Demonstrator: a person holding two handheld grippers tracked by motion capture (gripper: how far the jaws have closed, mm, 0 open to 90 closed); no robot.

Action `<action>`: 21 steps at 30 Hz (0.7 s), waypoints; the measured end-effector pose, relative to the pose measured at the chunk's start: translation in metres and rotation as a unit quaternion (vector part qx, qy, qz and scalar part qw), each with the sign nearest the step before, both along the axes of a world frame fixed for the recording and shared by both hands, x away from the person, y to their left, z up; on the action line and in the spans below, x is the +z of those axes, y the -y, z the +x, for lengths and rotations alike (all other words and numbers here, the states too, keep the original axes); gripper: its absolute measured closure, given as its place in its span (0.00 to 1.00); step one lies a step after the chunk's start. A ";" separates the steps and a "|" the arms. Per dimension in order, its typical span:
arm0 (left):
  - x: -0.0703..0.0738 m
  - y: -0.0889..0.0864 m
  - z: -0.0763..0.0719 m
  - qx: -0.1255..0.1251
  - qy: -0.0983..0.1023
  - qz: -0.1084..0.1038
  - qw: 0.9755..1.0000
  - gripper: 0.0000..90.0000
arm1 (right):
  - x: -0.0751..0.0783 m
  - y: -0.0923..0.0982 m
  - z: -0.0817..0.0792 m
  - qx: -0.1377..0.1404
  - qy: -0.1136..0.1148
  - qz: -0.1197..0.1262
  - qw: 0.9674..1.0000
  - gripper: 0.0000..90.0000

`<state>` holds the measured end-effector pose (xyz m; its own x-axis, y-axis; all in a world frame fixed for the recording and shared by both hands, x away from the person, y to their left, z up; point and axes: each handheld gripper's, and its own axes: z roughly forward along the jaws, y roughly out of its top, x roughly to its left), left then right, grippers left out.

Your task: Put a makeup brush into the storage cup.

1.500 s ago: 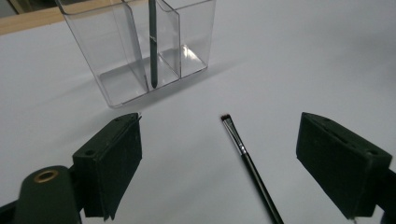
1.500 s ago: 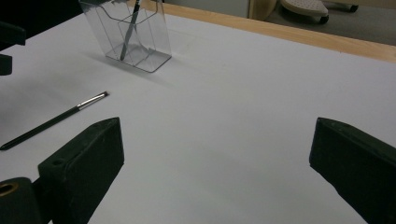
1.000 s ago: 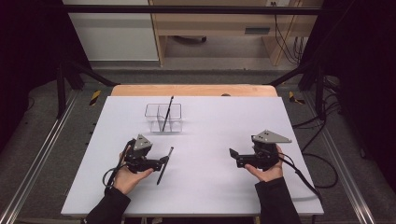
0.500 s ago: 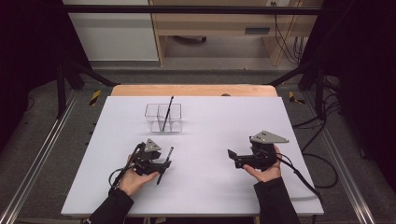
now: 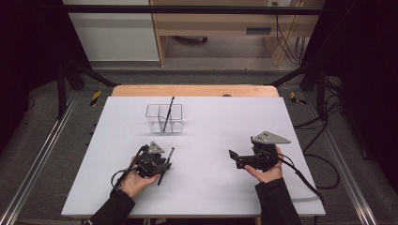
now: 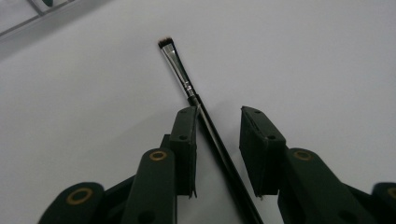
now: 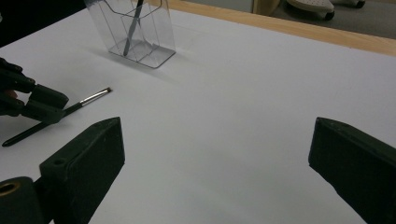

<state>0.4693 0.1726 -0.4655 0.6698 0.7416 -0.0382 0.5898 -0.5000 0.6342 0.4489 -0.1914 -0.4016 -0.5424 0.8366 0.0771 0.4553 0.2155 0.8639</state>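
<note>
A thin black makeup brush (image 6: 180, 70) with a silver ferrule lies flat on the white table (image 5: 216, 117). My left gripper (image 6: 218, 114) straddles its handle, and the jaws have just been closing. One pad sits against the handle and a gap remains at the other. From above, this brush (image 5: 171, 153) pokes out ahead of the left gripper (image 5: 165, 163). My right gripper (image 7: 217, 128) rests wide open with nothing between its jaws, at the table's right (image 5: 233, 159). It looks toward the brush (image 7: 91, 98) and the left gripper (image 7: 44, 105).
A clear plastic organizer (image 5: 164, 118) stands at the back centre with another dark brush (image 5: 168, 112) leaning in it; the same organizer (image 7: 140, 32) appears in the right gripper view. A wooden strip (image 5: 195, 90) borders the table's far edge.
My left gripper has slid right over the brush on the table, and its jaws have narrowed around the handle. The right gripper has stayed put.
</note>
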 end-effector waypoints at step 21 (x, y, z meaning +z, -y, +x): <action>0.001 0.001 0.000 -0.007 -0.012 0.022 1.000 0.87 | -0.003 -0.004 0.001 0.001 -0.005 -0.011 1.000 0.05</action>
